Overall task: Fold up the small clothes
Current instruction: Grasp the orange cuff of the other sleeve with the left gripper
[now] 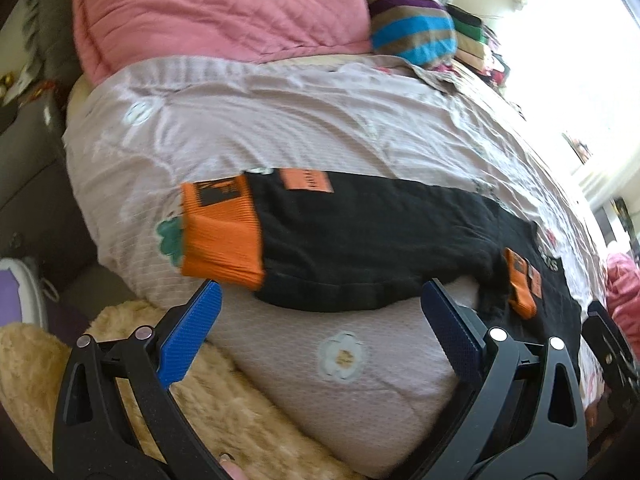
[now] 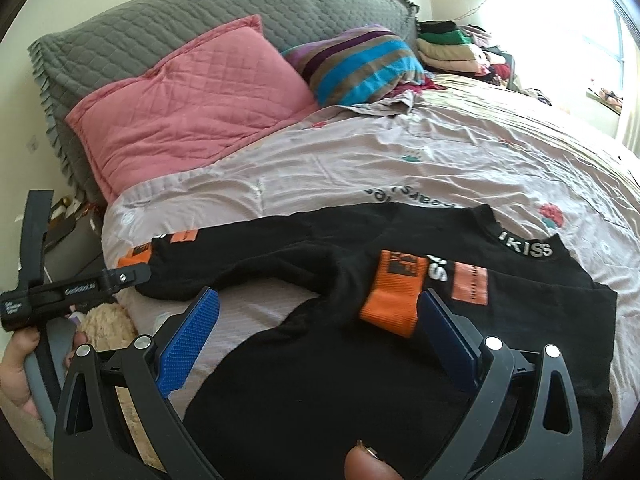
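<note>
Bedroom, daylight from a window at the right; bed (image 2: 400,168) covered by a mauve sheet printed with flowers, wrinkled; grey quilted headboard cover (image 2: 200,12) at the back; pink quilted pillow (image 2: 188,108) leaning on it; striped cushion (image 2: 360,68) in purple, brown and blue beside the pillow; stack of folded garments (image 2: 444,48) in the far corner; beige fluffy rug (image 1: 60,360) below the bed edge. Black top (image 2: 360,380) with orange cuffs and orange patches, lettering "IKISS" at the collar, lying flat along the near edge of the bed; one sleeve stretched out to the left, its orange cuff (image 1: 222,230) near the mattress corner; other sleeve bent inward, its cuff (image 2: 394,296) lying on the body of the garment. Left gripper (image 1: 320,300): blue-padded fingers spread wide, nothing between them, poised just short of the outstretched sleeve. Right gripper (image 2: 318,308): fingers likewise spread wide, holding nothing, above the garment's body; right finger (image 2: 448,332) just beside the folded-in cuff.
</note>
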{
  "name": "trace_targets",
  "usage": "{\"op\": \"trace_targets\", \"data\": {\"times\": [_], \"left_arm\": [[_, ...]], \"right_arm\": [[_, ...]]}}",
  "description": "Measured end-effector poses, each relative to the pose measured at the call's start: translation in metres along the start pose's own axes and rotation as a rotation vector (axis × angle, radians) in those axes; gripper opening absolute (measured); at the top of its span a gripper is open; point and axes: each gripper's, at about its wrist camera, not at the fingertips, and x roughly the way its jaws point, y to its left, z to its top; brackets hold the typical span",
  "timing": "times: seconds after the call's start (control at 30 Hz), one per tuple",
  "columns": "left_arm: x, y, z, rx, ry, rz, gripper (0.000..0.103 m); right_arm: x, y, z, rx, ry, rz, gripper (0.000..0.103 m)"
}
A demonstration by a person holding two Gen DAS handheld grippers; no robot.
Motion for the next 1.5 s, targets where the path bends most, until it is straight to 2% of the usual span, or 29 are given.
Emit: {"op": "trace_targets", "data": {"times": [0.23,0.33,0.37,0.4,0.47,0.53,0.6,0.63,0.67,0.9,1.1,1.27,1.5], "left_arm": [[0.013,0.035,0.005,-0.11,-0.004,0.031,0.093],[0.018,0.044,0.007,-0.138,-0.021,0.016,0.093],[0.02,0.046,0.008,-0.146,-0.029,0.016,0.09],[0.022,0.047,0.009,-0.152,-0.032,0.016,0.085],[0.026,0.049,0.011,-0.172,-0.039,-0.019,0.062],[0.031,0.048,0.014,-0.174,-0.039,-0.024,0.05],[0.035,0.045,0.018,-0.167,-0.046,-0.03,0.034],[0.036,0.045,0.021,-0.164,-0.056,-0.038,0.021],[0.036,0.044,0.023,-0.162,-0.065,-0.044,0.013],[0.018,0.026,0.044,-0.114,-0.139,-0.104,0.01],[-0.014,-0.02,0.067,-0.025,-0.213,-0.188,0.009],[-0.031,-0.064,0.078,0.05,-0.236,-0.254,0.009],[-0.037,-0.119,0.08,0.141,-0.23,-0.305,0.009]], "right_arm": [[0.011,0.01,-0.002,-0.01,0.022,0.012,0.098],[0.017,0.01,-0.005,-0.005,0.034,0.012,0.098],[0.017,0.01,-0.005,-0.003,0.036,0.011,0.098],[0.019,0.009,-0.006,-0.002,0.039,0.009,0.098],[0.021,0.007,-0.007,0.004,0.044,0.004,0.098],[0.023,0.003,-0.009,0.015,0.051,0.0,0.098],[0.025,-0.001,-0.01,0.024,0.055,-0.006,0.098],[0.025,-0.003,-0.011,0.028,0.058,-0.009,0.098],[0.026,-0.005,-0.012,0.034,0.061,-0.01,0.098],[0.026,-0.022,-0.019,0.075,0.067,-0.028,0.098],[0.022,-0.039,-0.025,0.128,0.064,-0.027,0.098],[0.012,-0.054,-0.028,0.166,0.048,-0.043,0.098],[-0.002,-0.08,-0.039,0.232,0.037,-0.065,0.098]]}}
